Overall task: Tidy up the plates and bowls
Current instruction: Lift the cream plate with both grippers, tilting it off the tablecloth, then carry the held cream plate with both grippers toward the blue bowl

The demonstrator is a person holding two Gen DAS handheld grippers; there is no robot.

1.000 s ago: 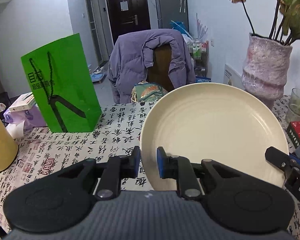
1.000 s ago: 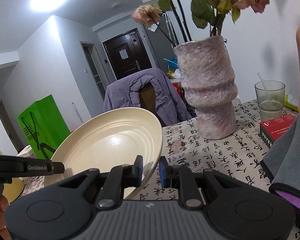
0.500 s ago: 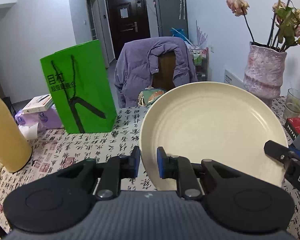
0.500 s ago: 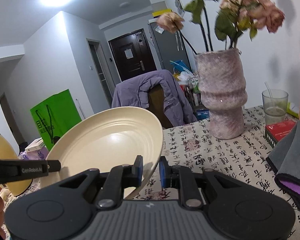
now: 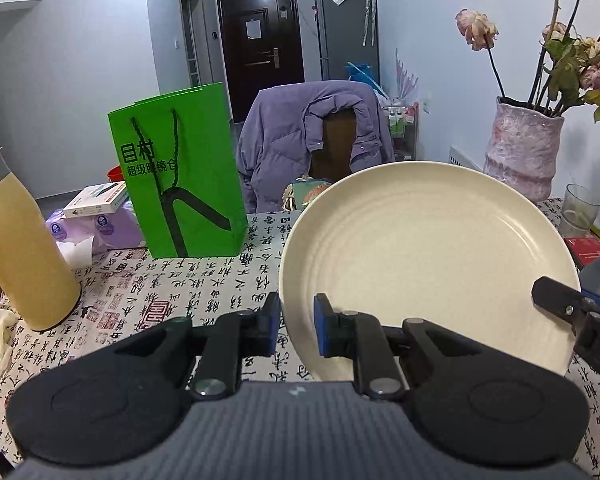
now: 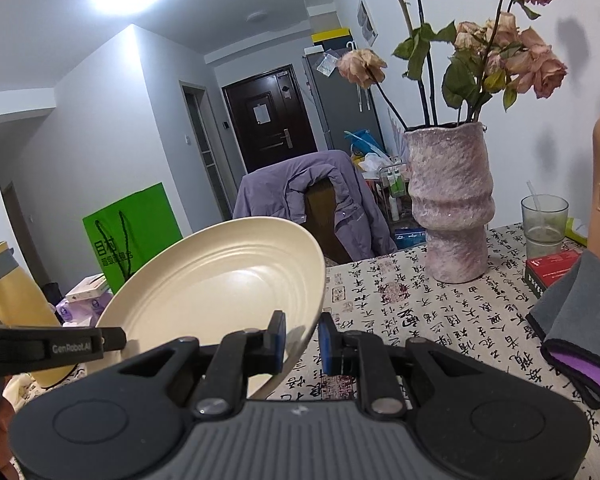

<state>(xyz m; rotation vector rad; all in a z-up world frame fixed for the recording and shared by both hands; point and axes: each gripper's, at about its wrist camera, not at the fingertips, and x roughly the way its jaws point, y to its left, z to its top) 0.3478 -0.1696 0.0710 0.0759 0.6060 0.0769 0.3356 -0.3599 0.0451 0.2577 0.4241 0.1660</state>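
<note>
Plate: the cream plate (image 5: 428, 260) was held off the calligraphy-print tablecloth (image 5: 188, 284), tilted with its face toward the left wrist camera, and gripped at two places on its rim.
Left gripper: the left gripper (image 5: 296, 326) had its blue pads nearly together, clamped on the plate's lower left rim.
Right gripper: the right gripper (image 6: 302, 338) was likewise clamped, its pads pinching the plate's right edge; its black finger also showed at the plate's right side in the left wrist view.
What changed: over the last second the plate kept the same place between both pairs of pads, while the room behind it shifted. The green paper bag (image 5: 180, 176) slid toward the middle of the left view, the yellow bottle (image 5: 16, 240) came fully into sight, and the pink vase (image 6: 450, 204) sat farther back. The camera also looked from a little higher.
Reading: both hands seemed to have carried the plate together, back and slightly up from the vase end of the table, with no slip in either grip.
For the task: the plate looked mid-transfer, not yet put down. No stack, rack or bowl showed in either view, so its destination could not be told.
Risk: the vase and the drinking glass (image 6: 544, 220) stood near the carrying path.
</note>
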